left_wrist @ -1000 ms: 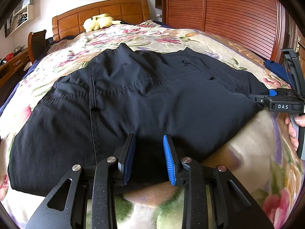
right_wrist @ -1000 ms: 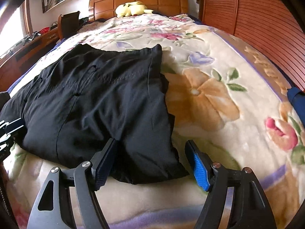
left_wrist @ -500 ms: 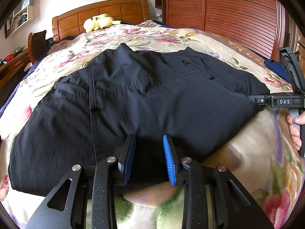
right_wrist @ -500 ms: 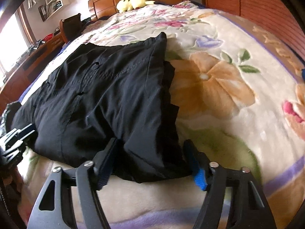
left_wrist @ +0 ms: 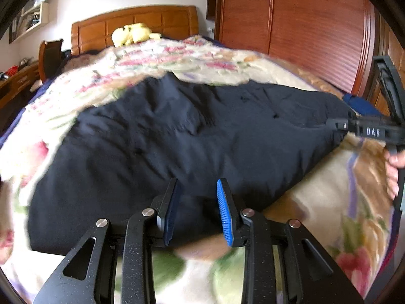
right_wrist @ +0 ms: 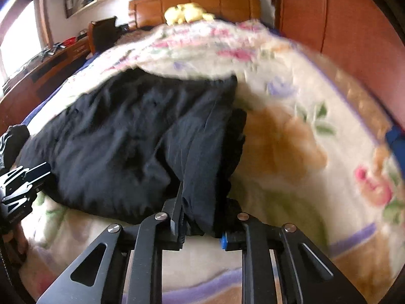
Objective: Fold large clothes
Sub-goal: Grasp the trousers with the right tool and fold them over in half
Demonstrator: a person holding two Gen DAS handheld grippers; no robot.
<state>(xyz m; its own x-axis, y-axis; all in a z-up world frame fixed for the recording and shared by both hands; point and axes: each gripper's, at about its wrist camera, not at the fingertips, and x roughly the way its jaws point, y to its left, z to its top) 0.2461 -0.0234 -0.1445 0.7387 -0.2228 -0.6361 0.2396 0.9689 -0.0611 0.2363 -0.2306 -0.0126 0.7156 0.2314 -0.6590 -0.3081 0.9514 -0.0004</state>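
A dark, smooth-woven garment [left_wrist: 192,136] is lying crumpled across the fleecy floral blanket [left_wrist: 329,202] on the bed. The right gripper [right_wrist: 200,217] is closing its jaws, bunching the near corner of cloth between them. The left gripper [left_wrist: 196,210] is pinching the near hem, its ribbed blue pads [left_wrist: 224,212] narrowly parted.

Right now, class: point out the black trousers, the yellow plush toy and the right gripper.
black trousers [left_wrist: 202,131], left wrist view, middle of the fabric.
yellow plush toy [right_wrist: 186,12], right wrist view, its body.
right gripper [right_wrist: 200,224], right wrist view, between fingertips.
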